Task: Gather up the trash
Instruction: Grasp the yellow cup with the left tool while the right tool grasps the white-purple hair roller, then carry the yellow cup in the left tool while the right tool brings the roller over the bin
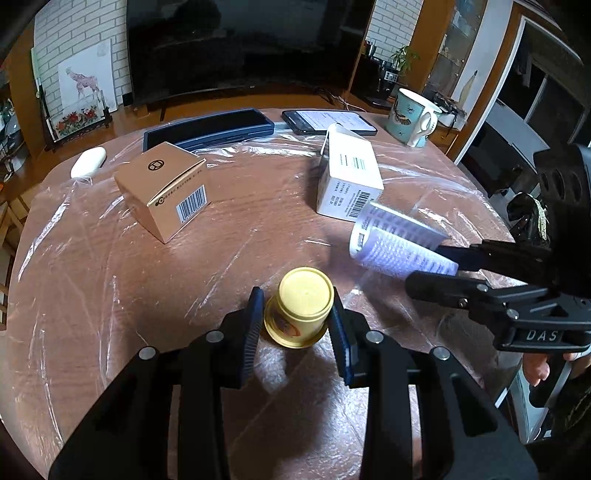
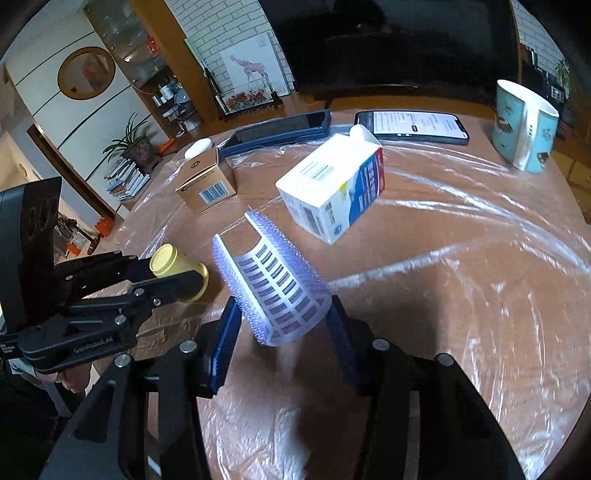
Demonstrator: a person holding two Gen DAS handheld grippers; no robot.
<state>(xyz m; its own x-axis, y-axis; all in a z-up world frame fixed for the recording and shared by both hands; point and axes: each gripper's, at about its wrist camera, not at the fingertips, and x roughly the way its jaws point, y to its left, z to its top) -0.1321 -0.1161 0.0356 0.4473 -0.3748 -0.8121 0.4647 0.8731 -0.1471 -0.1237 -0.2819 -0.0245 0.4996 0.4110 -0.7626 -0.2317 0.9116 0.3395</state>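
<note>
You are working in dim, warm indoor light. Glare streaks run across the plastic sheet (image 1: 258, 229) on the desk (image 2: 461, 206), brightest along its creases. The label sheet (image 2: 275, 286) is smeared by motion blur in both views, with a bluish cast. A soft shadow falls under it in the right wrist view. Both fisheye pictures bend hard at the edges, with black corners. The phone screen (image 2: 412, 123) glows white, its text unreadable.

White brick wall (image 1: 391, 22), dark television (image 1: 243, 44), wooden cabinet (image 1: 258, 101).
</note>
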